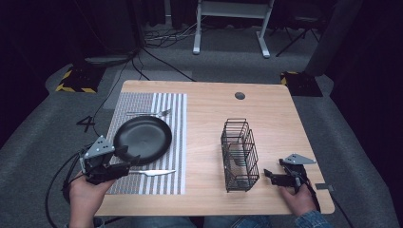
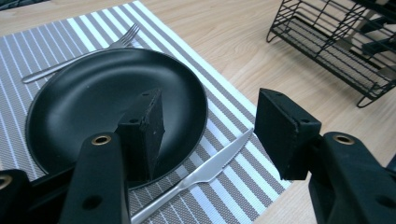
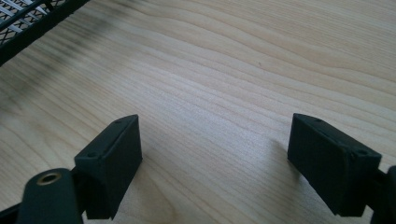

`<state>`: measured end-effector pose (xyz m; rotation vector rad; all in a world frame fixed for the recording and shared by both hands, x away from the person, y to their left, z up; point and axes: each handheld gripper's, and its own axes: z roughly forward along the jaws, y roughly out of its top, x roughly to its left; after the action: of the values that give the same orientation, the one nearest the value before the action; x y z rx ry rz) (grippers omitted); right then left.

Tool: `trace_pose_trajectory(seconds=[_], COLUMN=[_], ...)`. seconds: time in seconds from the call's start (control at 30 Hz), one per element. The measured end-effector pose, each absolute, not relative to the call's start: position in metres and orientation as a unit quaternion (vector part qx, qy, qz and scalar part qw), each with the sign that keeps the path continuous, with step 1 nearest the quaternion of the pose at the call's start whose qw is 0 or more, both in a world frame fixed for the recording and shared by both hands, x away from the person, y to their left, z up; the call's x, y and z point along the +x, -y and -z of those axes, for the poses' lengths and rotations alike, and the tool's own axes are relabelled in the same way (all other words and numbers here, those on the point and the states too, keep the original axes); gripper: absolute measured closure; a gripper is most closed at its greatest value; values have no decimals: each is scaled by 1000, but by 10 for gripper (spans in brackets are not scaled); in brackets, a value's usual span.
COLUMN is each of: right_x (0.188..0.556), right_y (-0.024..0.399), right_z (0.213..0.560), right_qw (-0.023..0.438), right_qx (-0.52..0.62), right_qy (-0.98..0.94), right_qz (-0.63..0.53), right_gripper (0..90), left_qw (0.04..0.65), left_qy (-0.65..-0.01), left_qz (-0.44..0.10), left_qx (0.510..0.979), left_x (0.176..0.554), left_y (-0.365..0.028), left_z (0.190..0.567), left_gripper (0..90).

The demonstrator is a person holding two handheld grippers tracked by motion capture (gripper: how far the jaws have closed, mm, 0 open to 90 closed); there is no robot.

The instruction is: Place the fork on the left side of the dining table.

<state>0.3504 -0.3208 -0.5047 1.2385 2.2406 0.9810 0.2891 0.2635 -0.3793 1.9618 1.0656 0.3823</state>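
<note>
Lying between wide-open left gripper [image 2: 210, 135] jaws, untouched: knife [image 2: 205, 170] on striped mat [image 2: 233, 196]; right gripper [image 3: 215, 163] jaws open, empty.

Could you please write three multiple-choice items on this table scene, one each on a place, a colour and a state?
1. Where does the knife lie?
A. inside the wire rack
B. on the striped placemat, beside the plate
C. on the floor

2. What colour is the plate?
A. black
B. white
C. red

3. How does the left claw stand?
A. shut on the fork
B. shut on the plate
C. open, with the knife below its gap

Answers: 1 B, the knife rests on the striped placemat by the plate's near rim. 2 A, the plate is plainly black. 3 C, the left gripper view shows both jaws apart, touching nothing.
</note>
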Motion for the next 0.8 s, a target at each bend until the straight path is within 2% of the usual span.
trace_pose_trajectory(seconds=[0.03, 0.17, 0.47, 0.8], right_x=[350, 350, 350, 350], right_y=[321, 321, 321, 321], right_z=[505, 505, 505, 505], right_qw=[199, 199, 199, 199], right_qx=[443, 443, 443, 443], right_qy=[-801, -801, -801, -801], right_qz=[-351, -351, -351, -351], right_gripper=[176, 176, 176, 176], left_qw=[420, 427, 394, 369], left_qy=[-429, -435, -442, -432], left_qz=[-146, -135, -129, -132], left_qx=[787, 781, 795, 812], left_x=[288, 281, 277, 275], left_y=[-265, -270, -265, -253], left_z=[379, 388, 438, 470], left_gripper=[385, 374, 347, 321])
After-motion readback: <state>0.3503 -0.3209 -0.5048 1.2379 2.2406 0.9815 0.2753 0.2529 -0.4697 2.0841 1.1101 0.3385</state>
